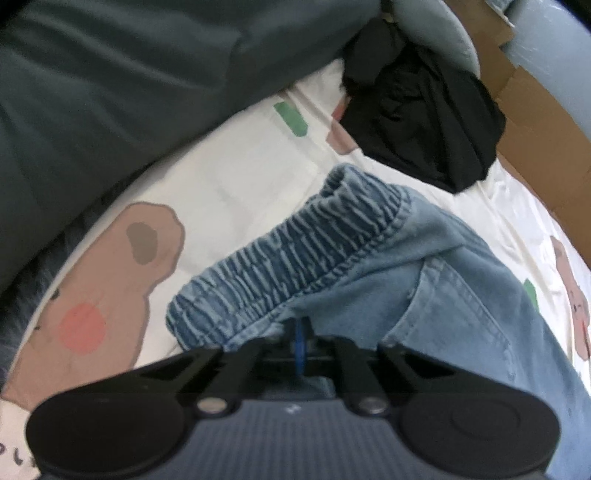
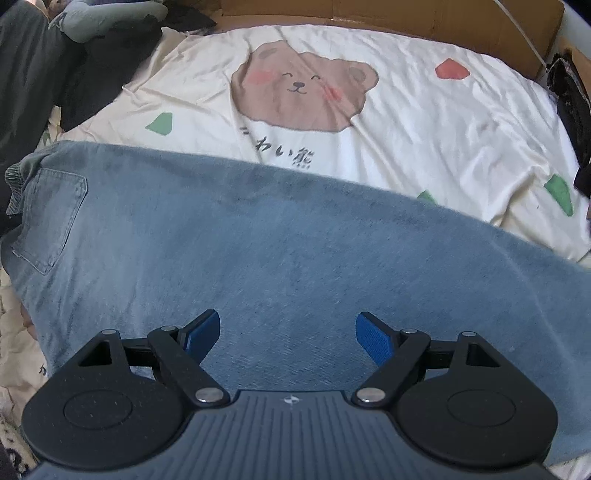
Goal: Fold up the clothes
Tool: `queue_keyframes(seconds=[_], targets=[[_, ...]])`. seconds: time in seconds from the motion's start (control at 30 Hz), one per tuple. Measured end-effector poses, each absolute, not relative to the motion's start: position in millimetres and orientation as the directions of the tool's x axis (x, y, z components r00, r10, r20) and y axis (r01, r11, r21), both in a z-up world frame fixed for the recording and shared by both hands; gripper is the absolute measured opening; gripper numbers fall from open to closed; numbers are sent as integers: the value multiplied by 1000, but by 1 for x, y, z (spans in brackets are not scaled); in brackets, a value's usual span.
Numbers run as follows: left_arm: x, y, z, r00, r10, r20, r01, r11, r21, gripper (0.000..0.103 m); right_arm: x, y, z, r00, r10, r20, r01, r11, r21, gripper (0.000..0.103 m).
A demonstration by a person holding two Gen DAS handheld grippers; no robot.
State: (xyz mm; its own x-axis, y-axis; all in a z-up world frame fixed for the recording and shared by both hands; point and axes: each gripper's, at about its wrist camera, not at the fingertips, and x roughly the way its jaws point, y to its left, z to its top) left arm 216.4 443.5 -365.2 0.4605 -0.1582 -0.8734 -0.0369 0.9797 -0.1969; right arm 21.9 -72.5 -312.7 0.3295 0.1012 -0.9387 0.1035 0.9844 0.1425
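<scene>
On the bed: we see a cream bedsheet (image 2: 424, 122) printed with a brown bear face (image 2: 301, 88) and small green and red shapes.
Jeans: the light-blue jeans (image 2: 258, 243) lie spread across the sheet, near us, with a back pocket (image 2: 48, 218) at the left in the right wrist view.
Waistband: the gathered elastic waistband (image 1: 291, 251) is bunched and stands up a little from the sheet, just in front of our left gripper.
Left gripper: our left gripper (image 1: 300, 341) has its fingers together, clamped on the denim just below the waistband; only a thin strip of the blue pads shows between the black arms.
Right gripper: our right gripper (image 2: 288, 338) is over the wide leg part of the jeans, its blue fingers (image 2: 375, 338) well apart, with nothing clamped between them; whether the tips touch the cloth we cannot tell.
Other clothes: a crumpled black garment (image 1: 421, 118) lies on the sheet beyond the waistband, apart from the jeans, and a dark grey-green cloth (image 1: 110, 92) fills the upper left.
Edge: brown cardboard (image 2: 388, 14) stands along the far side of the bed.
</scene>
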Motion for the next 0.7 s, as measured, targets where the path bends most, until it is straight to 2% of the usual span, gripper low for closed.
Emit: queue_keyframes(seconds=[0.1,0.17,0.23,0.3,0.6,0.7], targets=[[208,443,-352,471,-155,-869,-55,977,-204,7,32,-84,-306,310,114,-944,73,987,143,85],[202,437,-340,486,-140,-863,-60,979,-192,25,37,-89,-304,294,112,-949,65,988,137,85],[197,426,-326,510,-107,-854,-38,988,-147,58,40,-95,-302,277,118,-953,62,988,140,85],[191,412,-312,538,-89,-838,8,995,-101,67,41,-102,-299,259,132,-957,46,988,149,85],[174,359,-290,540,-161,-826,124,986,-111,70,47,-147,-291,86,186,-979,-4,982,186,85],[166,341,-293,519,-177,-837,140,983,-121,70,42,-163,-280,101,177,-979,-49,984,173,85]])
